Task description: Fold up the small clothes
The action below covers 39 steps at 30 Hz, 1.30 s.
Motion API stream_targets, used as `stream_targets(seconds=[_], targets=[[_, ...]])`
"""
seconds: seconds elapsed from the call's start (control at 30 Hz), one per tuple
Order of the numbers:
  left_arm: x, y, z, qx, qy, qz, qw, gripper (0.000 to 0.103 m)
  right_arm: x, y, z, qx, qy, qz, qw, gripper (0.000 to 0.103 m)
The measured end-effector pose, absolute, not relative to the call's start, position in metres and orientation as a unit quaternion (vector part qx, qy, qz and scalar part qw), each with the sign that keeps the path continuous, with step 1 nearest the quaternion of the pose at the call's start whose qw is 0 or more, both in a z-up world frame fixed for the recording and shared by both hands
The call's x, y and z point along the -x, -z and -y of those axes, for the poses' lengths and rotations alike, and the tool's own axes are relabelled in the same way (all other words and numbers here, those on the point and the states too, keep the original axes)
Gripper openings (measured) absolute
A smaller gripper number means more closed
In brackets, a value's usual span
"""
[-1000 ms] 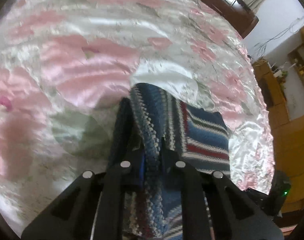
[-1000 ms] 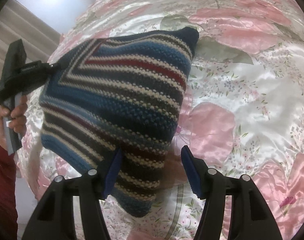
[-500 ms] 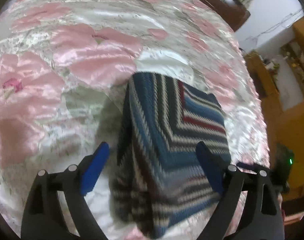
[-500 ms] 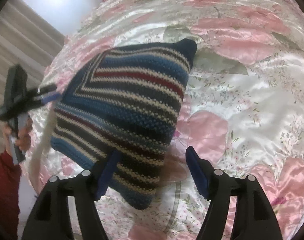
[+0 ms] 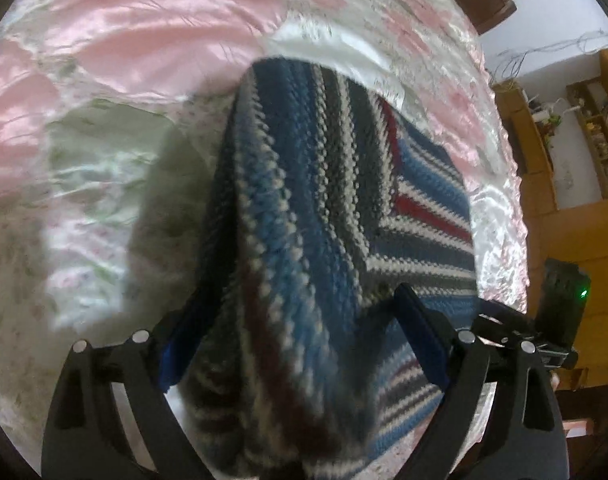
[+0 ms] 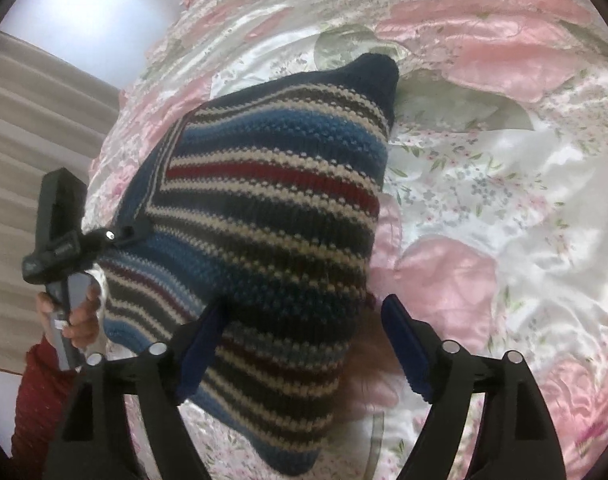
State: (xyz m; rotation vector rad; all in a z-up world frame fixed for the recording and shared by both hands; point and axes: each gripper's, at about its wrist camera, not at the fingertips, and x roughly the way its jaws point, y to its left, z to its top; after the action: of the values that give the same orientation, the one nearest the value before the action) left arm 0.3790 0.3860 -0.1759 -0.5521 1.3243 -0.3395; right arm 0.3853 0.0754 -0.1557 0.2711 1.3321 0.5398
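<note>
Folded striped knit garment in blue, cream and red [image 6: 272, 240] lies on pink floral satin bedspread [image 6: 503, 208]. Left gripper [image 5: 300, 340] spread wide — fabric between its fingers, ungripped. Right gripper [image 6: 304, 344] wide too — over the near edge.

No readable text, label, brand, number or sign is found in either view. On the body of the left hand-held gripper [image 6: 134, 232], seen from the right wrist, a small pale marking is shown, but it is too blurred to be read. On the device at the right edge of the left wrist view, only a green light [image 5: 582, 293] is shown.
</note>
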Motion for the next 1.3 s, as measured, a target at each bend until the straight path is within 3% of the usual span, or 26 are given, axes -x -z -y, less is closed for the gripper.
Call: stream_targets(seconds=[0.07,0.13,0.23,0.27,0.3,0.4,0.57,1.0,1.17,1.3], targets=[[-0.380,0.179,-0.376,0.233,0.161,-0.607,0.743,0.088,-0.390,0.160,-0.078,-0.129,-0.250,-0.609,0.742,0.084],[-0.380,0.179,-0.366,0.215,0.167,-0.610,0.745,0.080,-0.395,0.168,-0.081,-0.145,-0.254,-0.614,0.734,0.084],[-0.378,0.180,-0.360,0.207,0.164,-0.610,0.747,0.059,-0.399,0.178,-0.086,-0.171,-0.263,-0.617,0.722,0.082],[-0.377,0.180,-0.361,0.213,0.166,-0.608,0.747,0.047,-0.398,0.179,-0.089,-0.169,-0.261,-0.614,0.725,0.079],[-0.376,0.181,-0.363,0.222,0.169,-0.606,0.745,0.042,-0.397,0.178,-0.089,-0.168,-0.261,-0.612,0.727,0.072],[-0.370,0.177,-0.364,0.233,0.168,-0.598,0.749,0.035,-0.391,0.170,-0.088,-0.177,-0.265,-0.600,0.734,0.054],[-0.350,0.156,-0.351,0.240,0.173,-0.579,0.760,0.031,-0.374,0.140,-0.077,-0.158,-0.275,-0.584,0.747,0.048],[-0.232,0.095,-0.262,0.247,0.228,-0.549,0.765,0.031,-0.260,0.069,0.022,-0.135,-0.295,-0.559,0.763,0.048],[-0.190,0.100,-0.221,0.223,0.240,-0.545,0.772,0.031,-0.217,0.079,0.057,-0.118,-0.280,-0.559,0.771,0.048],[-0.178,0.140,-0.211,0.227,0.216,-0.558,0.769,0.032,-0.208,0.126,0.072,-0.127,-0.259,-0.581,0.761,0.048]])
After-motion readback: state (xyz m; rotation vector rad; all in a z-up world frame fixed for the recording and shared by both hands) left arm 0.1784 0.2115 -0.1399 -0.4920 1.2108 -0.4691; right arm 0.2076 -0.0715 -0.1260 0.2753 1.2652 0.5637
